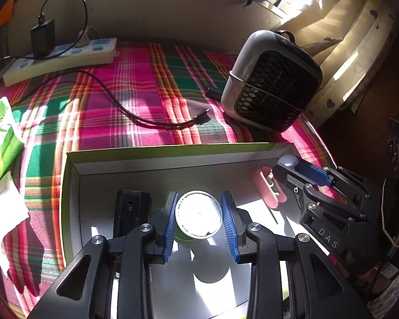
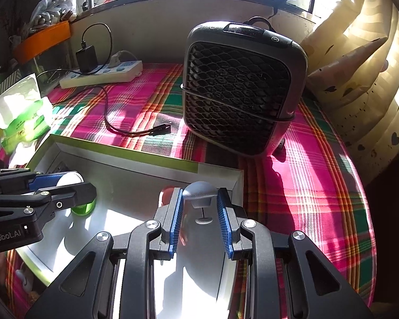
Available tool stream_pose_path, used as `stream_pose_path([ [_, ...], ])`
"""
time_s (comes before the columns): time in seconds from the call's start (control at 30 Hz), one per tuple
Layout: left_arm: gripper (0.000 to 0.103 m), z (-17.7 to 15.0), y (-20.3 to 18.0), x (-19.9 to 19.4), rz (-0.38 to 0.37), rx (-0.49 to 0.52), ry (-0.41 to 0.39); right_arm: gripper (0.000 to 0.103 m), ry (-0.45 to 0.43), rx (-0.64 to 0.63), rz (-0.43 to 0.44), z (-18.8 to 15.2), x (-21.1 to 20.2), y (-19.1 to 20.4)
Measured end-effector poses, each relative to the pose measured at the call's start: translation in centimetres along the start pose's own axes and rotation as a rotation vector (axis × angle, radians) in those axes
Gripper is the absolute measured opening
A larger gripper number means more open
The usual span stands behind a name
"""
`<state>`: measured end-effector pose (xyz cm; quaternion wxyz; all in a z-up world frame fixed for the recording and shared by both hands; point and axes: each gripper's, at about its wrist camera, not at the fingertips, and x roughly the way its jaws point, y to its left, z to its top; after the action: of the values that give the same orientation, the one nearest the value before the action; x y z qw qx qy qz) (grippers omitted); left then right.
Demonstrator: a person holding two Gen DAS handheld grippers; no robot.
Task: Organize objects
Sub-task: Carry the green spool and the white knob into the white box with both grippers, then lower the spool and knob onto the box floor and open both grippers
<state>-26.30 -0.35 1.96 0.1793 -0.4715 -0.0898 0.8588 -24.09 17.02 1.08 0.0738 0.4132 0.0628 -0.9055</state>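
A desk (image 1: pixel 151 85) covered with a pink, green and orange plaid cloth carries everything; at the upper left of the left wrist frame a white power strip (image 1: pixel 58 61) lies on it, a black adapter (image 1: pixel 42 40) plugged in; a loose black cable (image 1: pixel 125 106) curls from there across the middle of the cloth; at the upper right stands a small grey heater with a black grille (image 1: pixel 271 79); at the left edge sits a green and white packet (image 1: pixel 0 138) beside crumpled white tissue (image 1: pixel 2 212); in the lower middle rests an open shallow box, white inside with a yellow-green rim (image 1: pixel 173 150).
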Motion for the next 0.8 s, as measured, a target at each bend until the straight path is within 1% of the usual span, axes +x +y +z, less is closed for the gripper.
stream_pose_path([
  [0.5,0.031,0.05,-0.10,0.23,0.005,0.007,0.008,0.027,-0.006,-0.004,-0.014,0.08,0.11,0.23],
  [0.67,0.037,0.00,-0.45,0.08,-0.011,0.016,0.000,0.027,-0.010,0.002,-0.016,0.04,0.11,0.23],
  [0.8,0.038,-0.01,-0.53,0.02,-0.008,0.015,0.000,0.030,-0.013,0.008,-0.017,0.01,0.01,0.07],
])
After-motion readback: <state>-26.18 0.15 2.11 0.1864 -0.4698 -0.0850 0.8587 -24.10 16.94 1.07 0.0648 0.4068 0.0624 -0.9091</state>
